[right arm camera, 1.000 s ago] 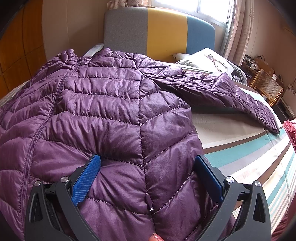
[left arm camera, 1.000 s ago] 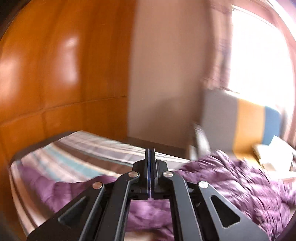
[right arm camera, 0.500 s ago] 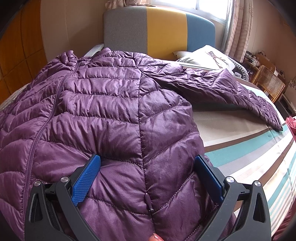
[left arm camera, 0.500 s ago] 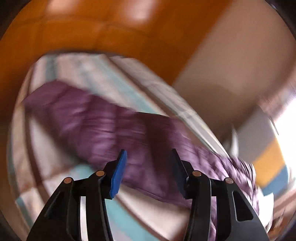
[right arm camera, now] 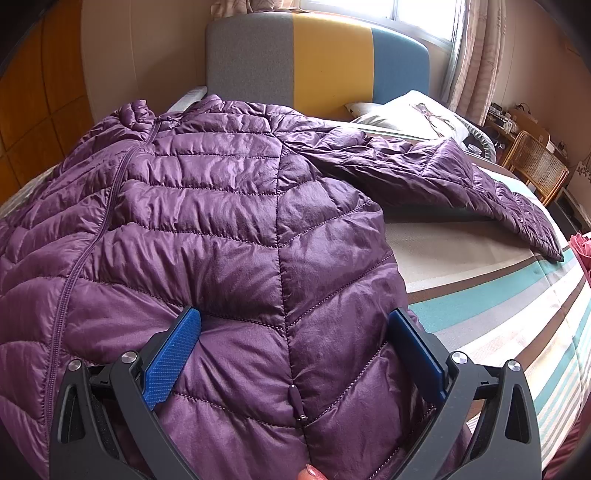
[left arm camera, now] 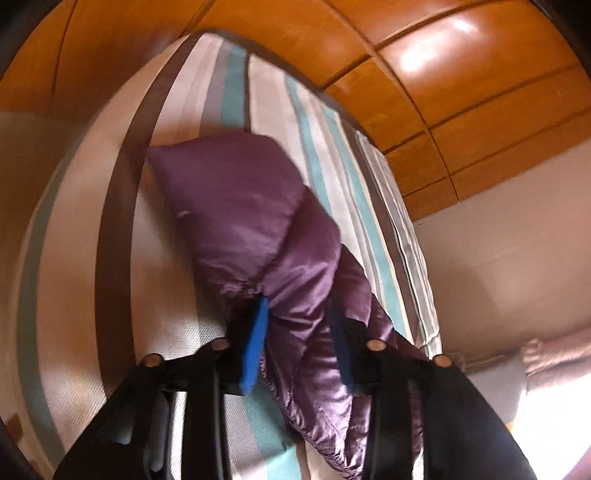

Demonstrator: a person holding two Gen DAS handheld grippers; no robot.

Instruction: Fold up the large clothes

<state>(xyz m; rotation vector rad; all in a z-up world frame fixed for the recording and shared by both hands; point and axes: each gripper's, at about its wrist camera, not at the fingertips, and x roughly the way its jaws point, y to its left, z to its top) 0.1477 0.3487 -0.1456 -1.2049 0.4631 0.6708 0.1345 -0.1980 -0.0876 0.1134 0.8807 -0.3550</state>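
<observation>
A purple quilted puffer jacket [right arm camera: 221, 221] lies spread on a striped bed [right arm camera: 498, 295], zipper up, one sleeve [right arm camera: 461, 177] stretched toward the right. My right gripper [right arm camera: 295, 343] is wide open, its blue pads [right arm camera: 173, 354] astride the jacket's lower hem area, resting on the fabric. In the left wrist view the other sleeve [left arm camera: 240, 199] lies along the striped sheet [left arm camera: 74, 295]. My left gripper [left arm camera: 299, 332] is part open with the sleeve between its blue pads [left arm camera: 255, 343]; the fabric bunches there.
A grey, yellow and blue headboard [right arm camera: 317, 62] stands at the bed's far end with a pillow [right arm camera: 410, 114] beside it. Orange wooden wall panels [left arm camera: 461, 92] run along the bed's left side. A wicker chair [right arm camera: 535, 170] and a curtained window [right arm camera: 424, 18] are at the right.
My left gripper was shut and raised, then opened and swung down onto the sleeve, which now sits between its pads. The right gripper has stayed still and open.
</observation>
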